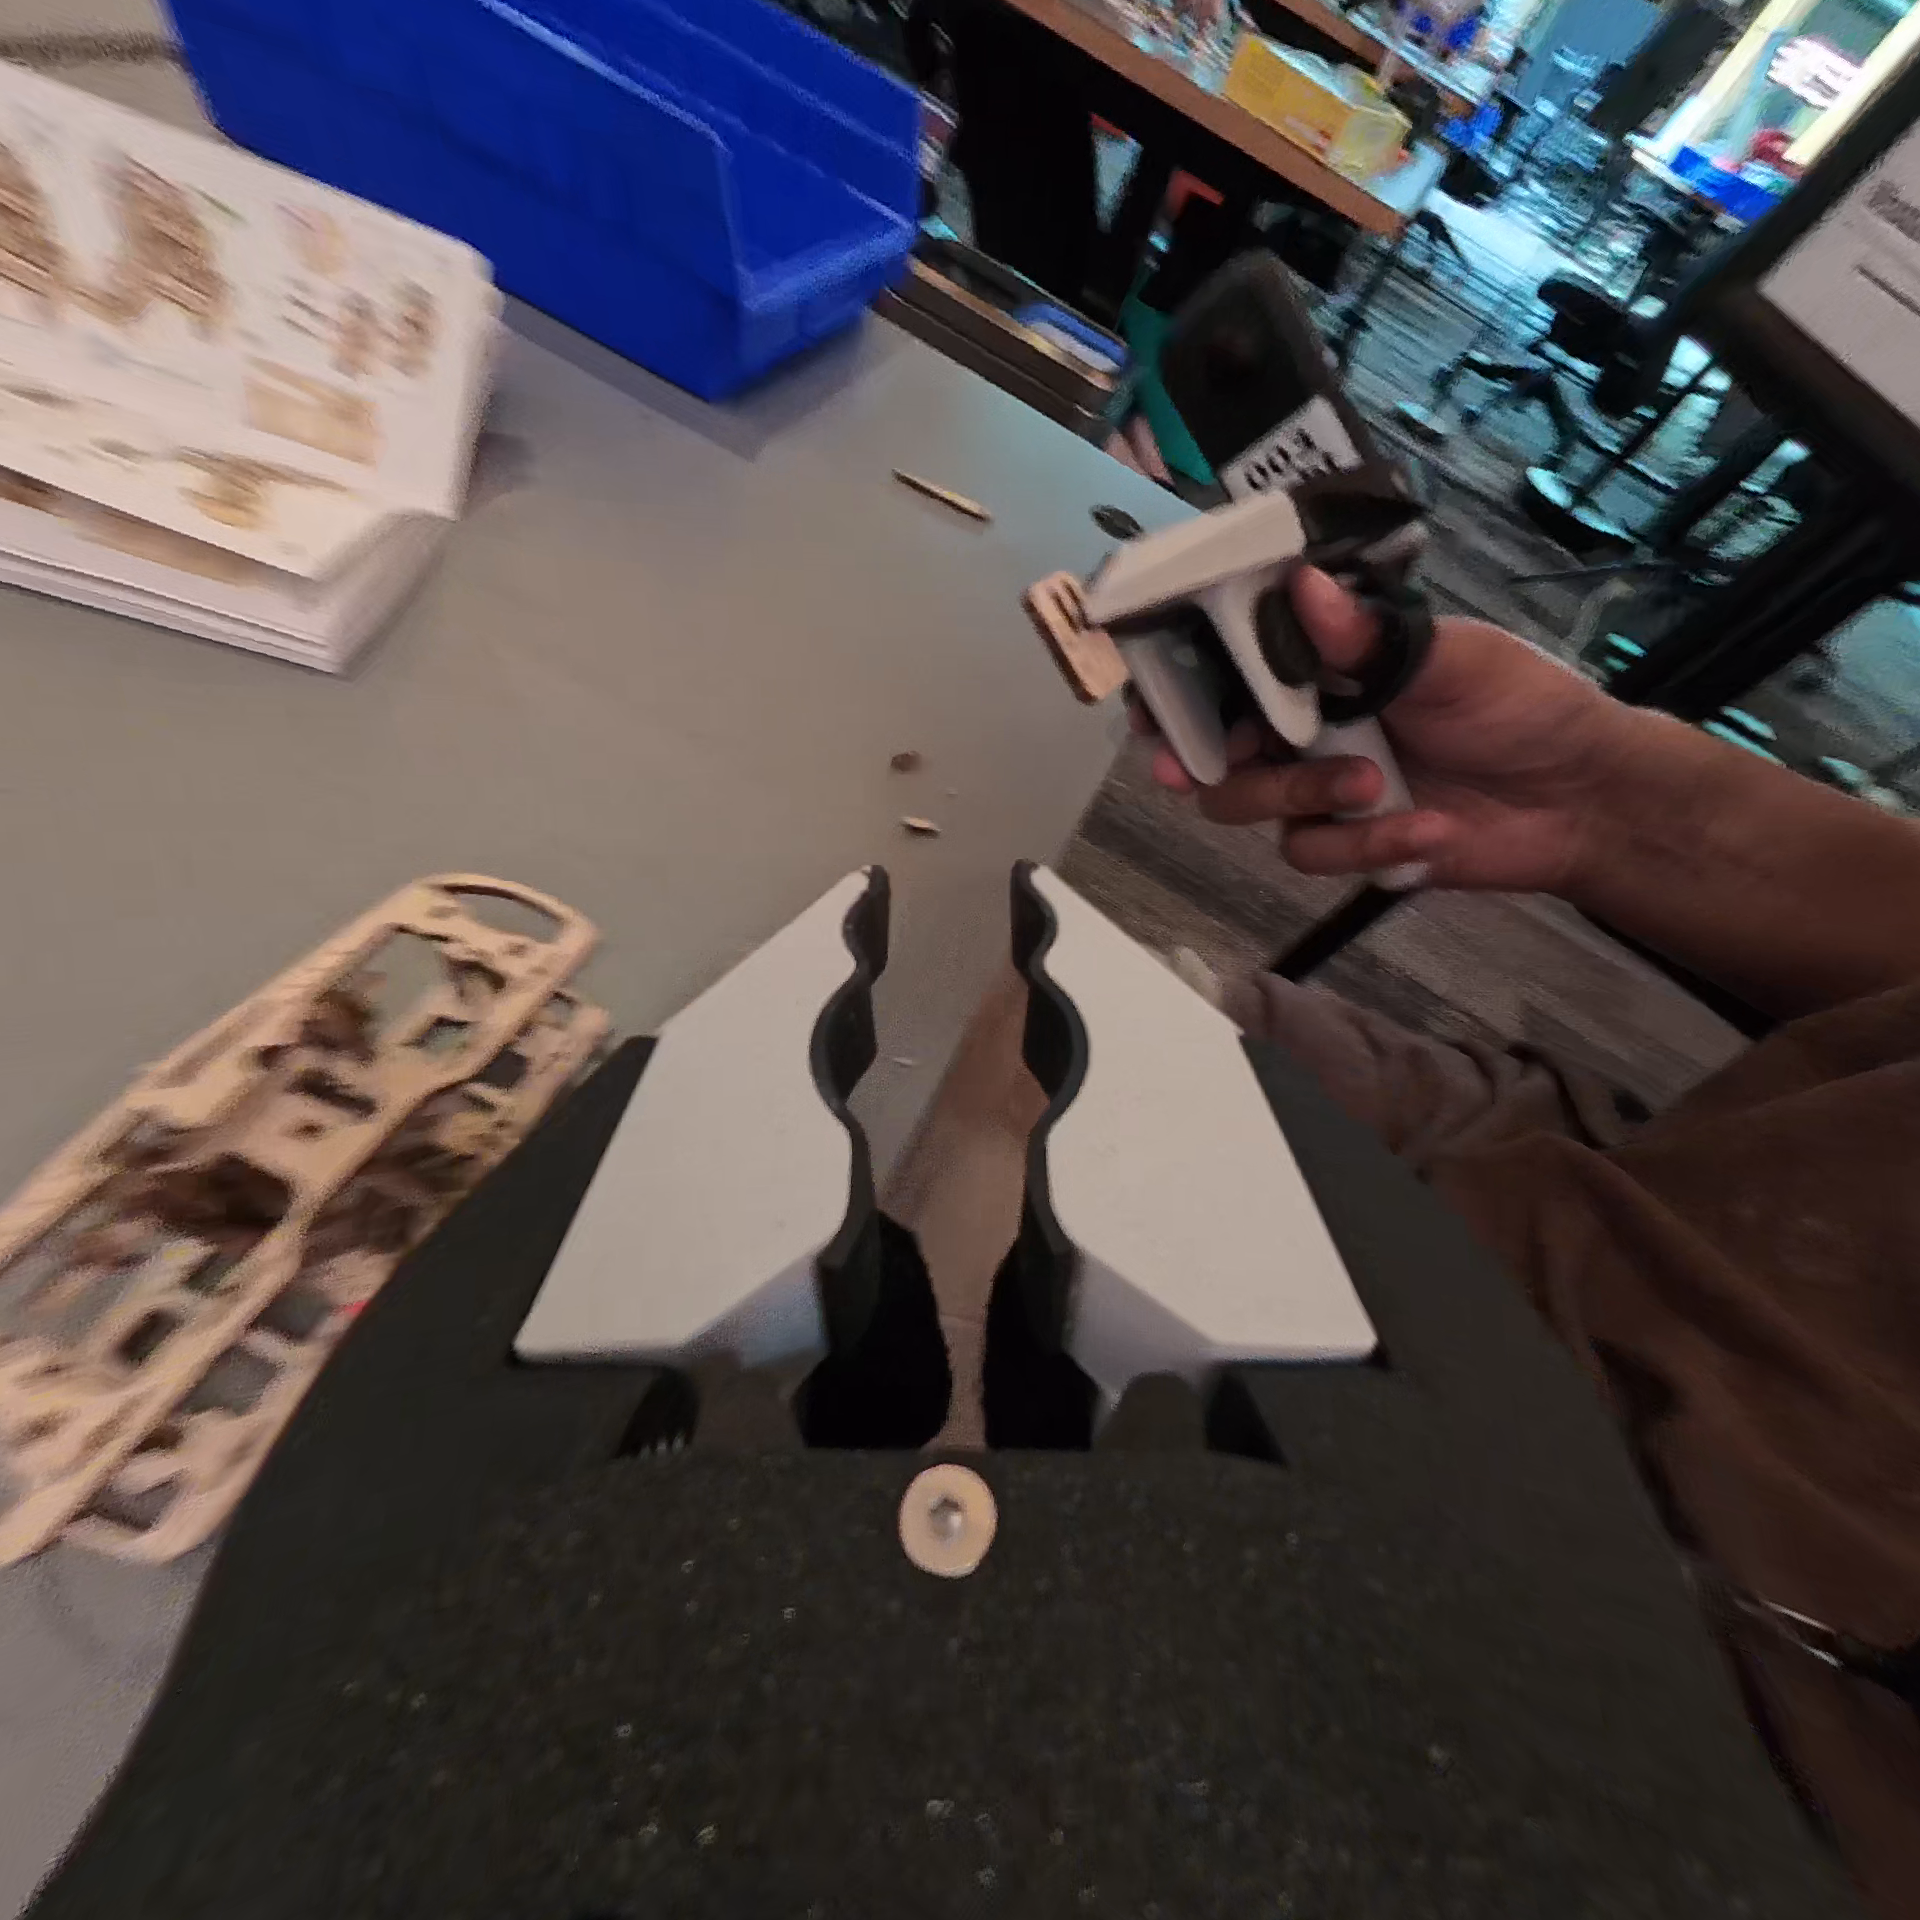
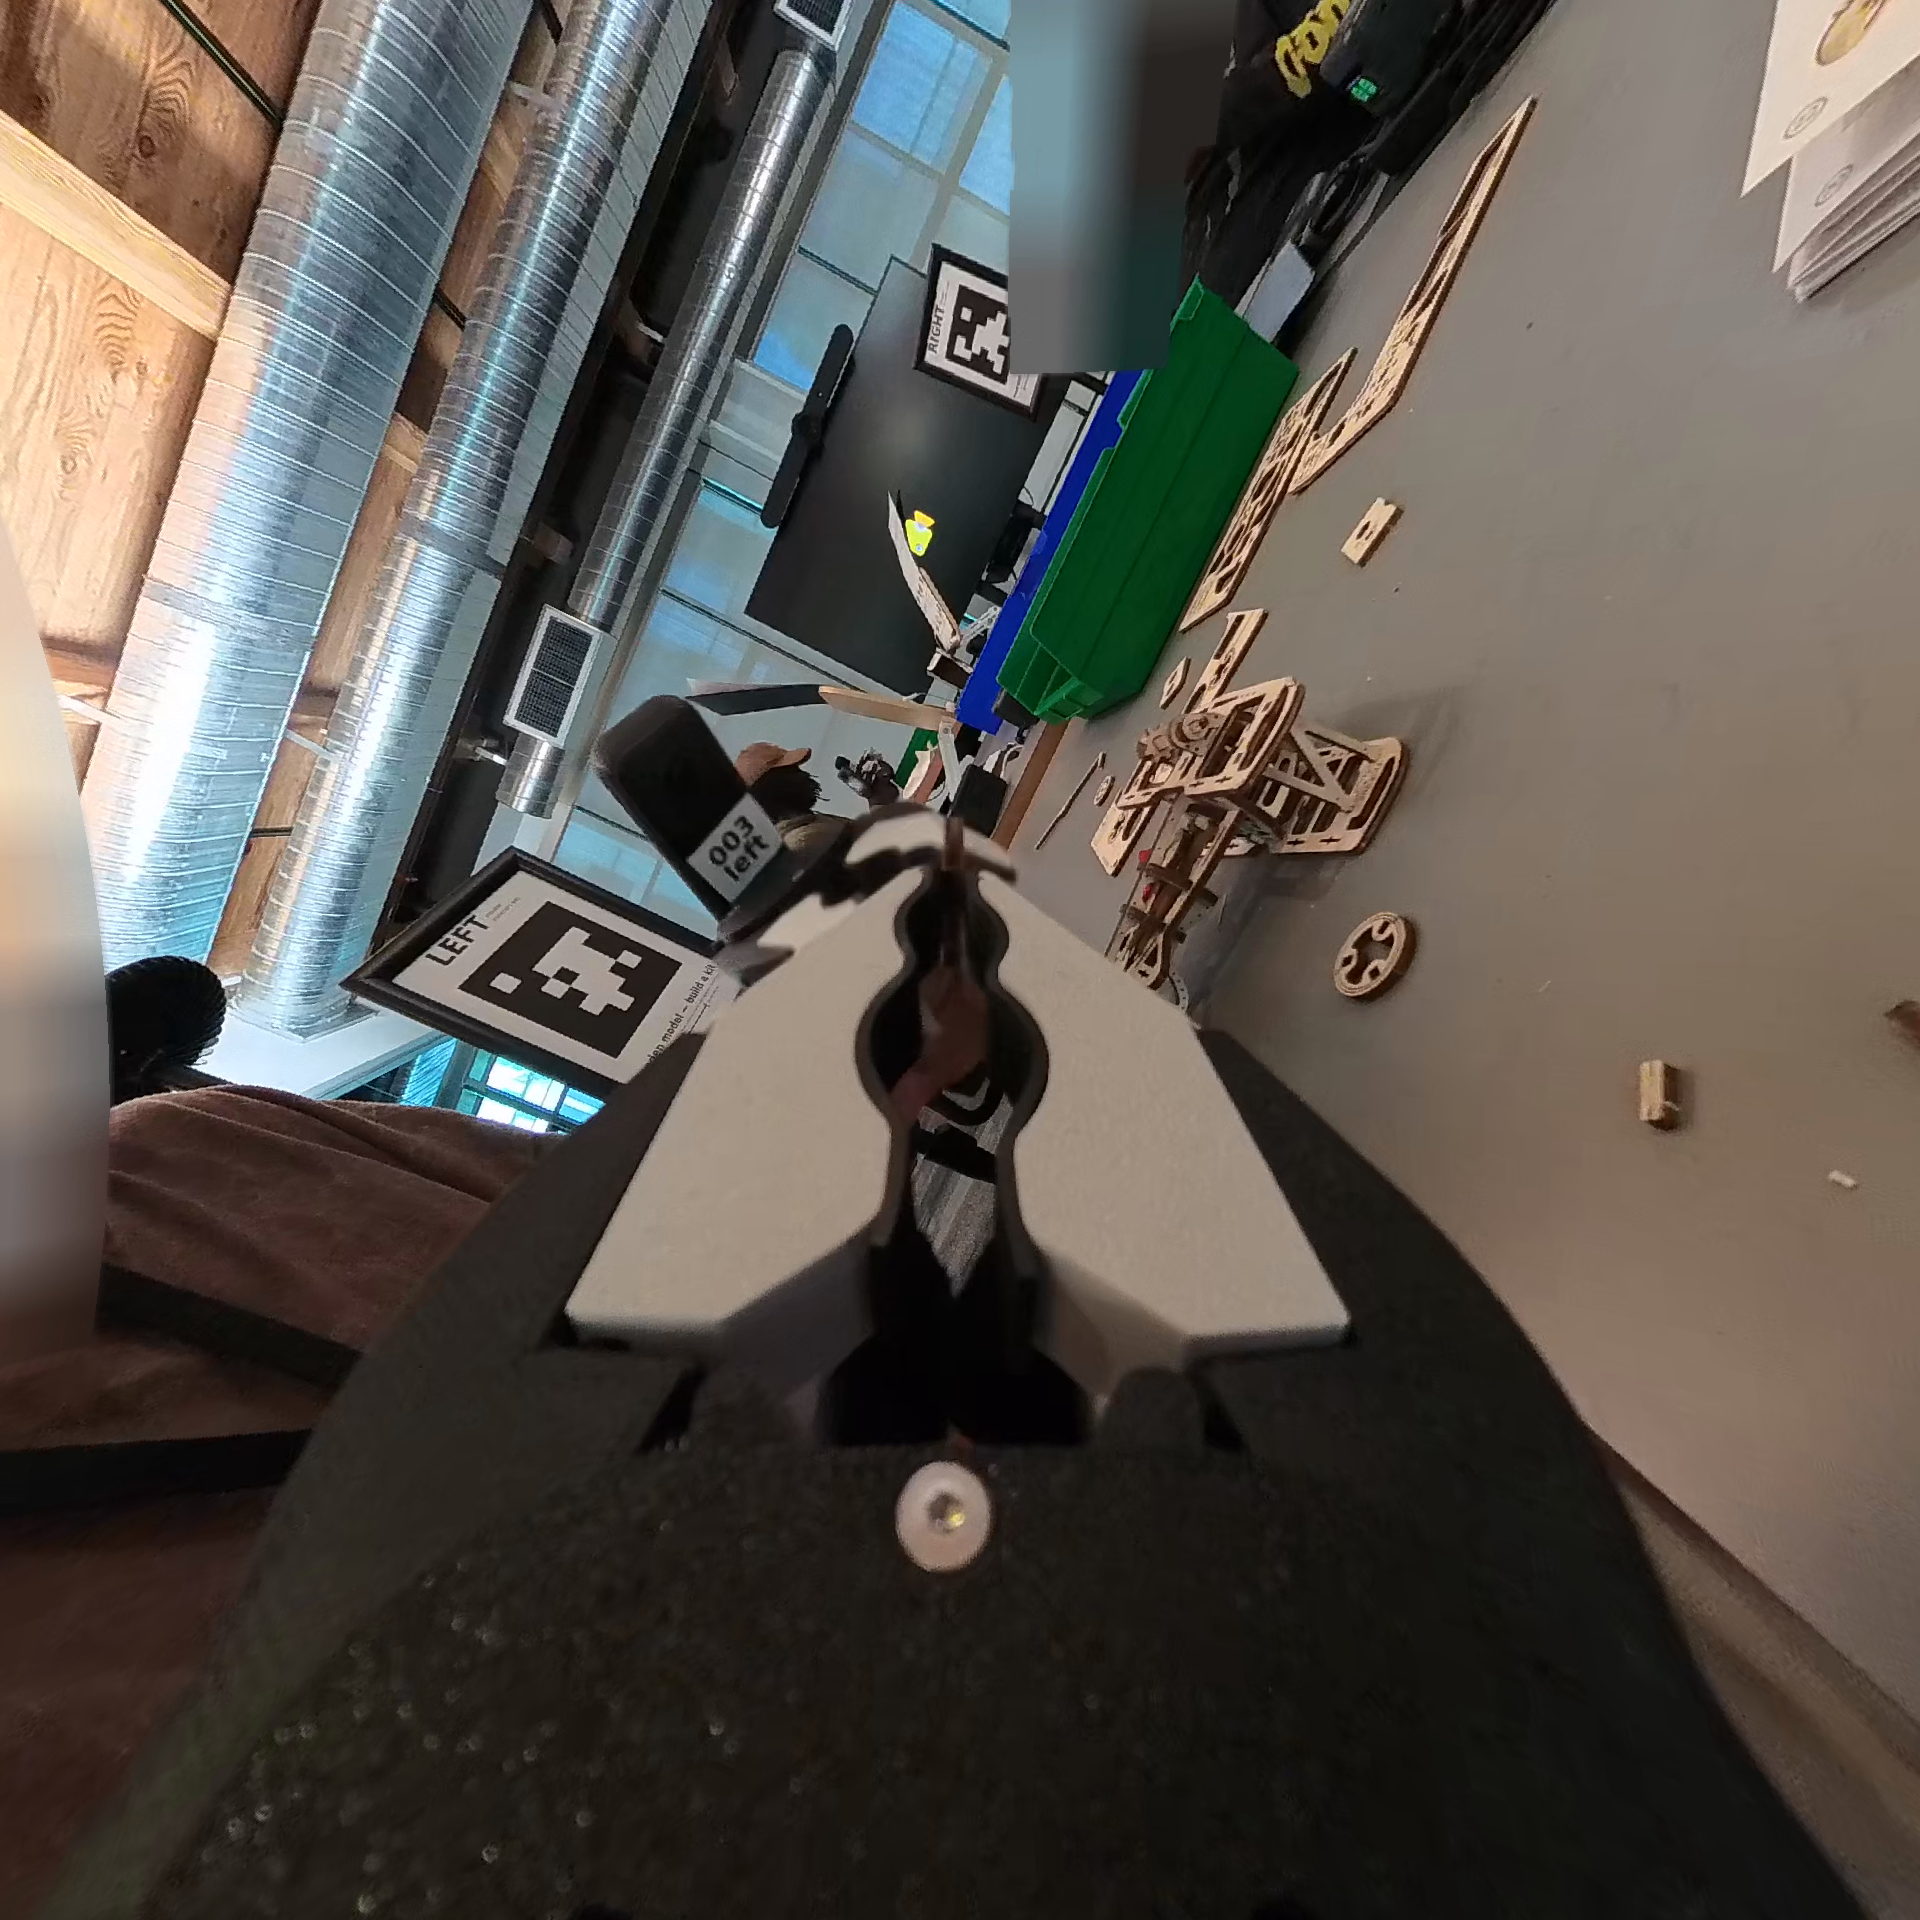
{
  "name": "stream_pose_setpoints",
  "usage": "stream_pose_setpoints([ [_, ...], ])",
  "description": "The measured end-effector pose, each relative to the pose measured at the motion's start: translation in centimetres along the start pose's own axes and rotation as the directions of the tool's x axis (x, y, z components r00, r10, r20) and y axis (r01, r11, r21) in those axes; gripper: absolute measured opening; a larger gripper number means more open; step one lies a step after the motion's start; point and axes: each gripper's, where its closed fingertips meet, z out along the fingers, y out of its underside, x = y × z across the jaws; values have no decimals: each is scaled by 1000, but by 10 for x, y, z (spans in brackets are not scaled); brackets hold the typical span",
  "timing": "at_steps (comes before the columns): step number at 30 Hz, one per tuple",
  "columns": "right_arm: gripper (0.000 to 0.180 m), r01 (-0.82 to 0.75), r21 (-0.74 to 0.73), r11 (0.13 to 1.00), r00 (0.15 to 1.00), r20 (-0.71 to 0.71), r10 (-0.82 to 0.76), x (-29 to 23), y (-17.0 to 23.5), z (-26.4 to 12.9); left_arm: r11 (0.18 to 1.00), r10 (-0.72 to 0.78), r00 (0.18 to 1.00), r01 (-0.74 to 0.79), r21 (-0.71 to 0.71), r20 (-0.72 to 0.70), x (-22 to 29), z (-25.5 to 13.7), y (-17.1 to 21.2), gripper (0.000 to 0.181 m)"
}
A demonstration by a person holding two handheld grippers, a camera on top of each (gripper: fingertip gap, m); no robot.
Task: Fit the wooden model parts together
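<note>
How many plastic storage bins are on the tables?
3. A blue bin sits beside the booklets in the left wrist view; a green bin with another blue bin behind it shows opposite. More may be hidden.

A flat grey table (image 1: 644, 665) carries a long blue plastic bin (image 1: 582, 156) at upper centre, a white printed booklet stack (image 1: 208, 353) upper left, and pale cut-out wooden sheets (image 1: 260, 1122) lower left.

Two claws (image 1: 951, 883), one blue bin (image 1: 582, 177), one green bin (image 2: 1143, 520)
</note>
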Motion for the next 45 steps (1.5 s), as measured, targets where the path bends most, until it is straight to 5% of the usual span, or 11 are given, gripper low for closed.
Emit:
stream_pose_setpoints([
  [6, 1, -6, 4, 1000, 1000, 3, 6, -1, -1, -2, 967, 26, 898, -135, 217, 440, -95, -79, -43, 18],
  [11, 1, -2, -15, 1000, 1000, -19, 1, 1, 3, -3, 969, 28, 689, -196, 148, 724, -165, -139, -38, 18],
  [15, 1, 106, -100, 989, 989, -96, -116, 4, 15, -2, 998, 32, 538, -61, 0, 843, -212, -167, -3, 21],
  [18, 1, 139, -95, 986, 981, -125, -150, 6, 12, -5, 991, -12, 499, 123, -57, 867, -238, -179, 33, 24],
  [24, 2, 114, -81, 990, 984, -131, -124, 9, 10, -8, 969, -123, 454, 248, 7, 882, -261, -209, 52, 26],
  [36, 1, 119, -135, 984, 982, -131, -137, 15, 22, 7, 965, -183, 400, 248, 86, 898, -280, -237, 52, 30],
  [45, 1, 165, -118, 979, 970, -162, -183, 13, 16, -3, 973, -94, 438, 231, -11, 894, -277, -222, 55, 30],
])
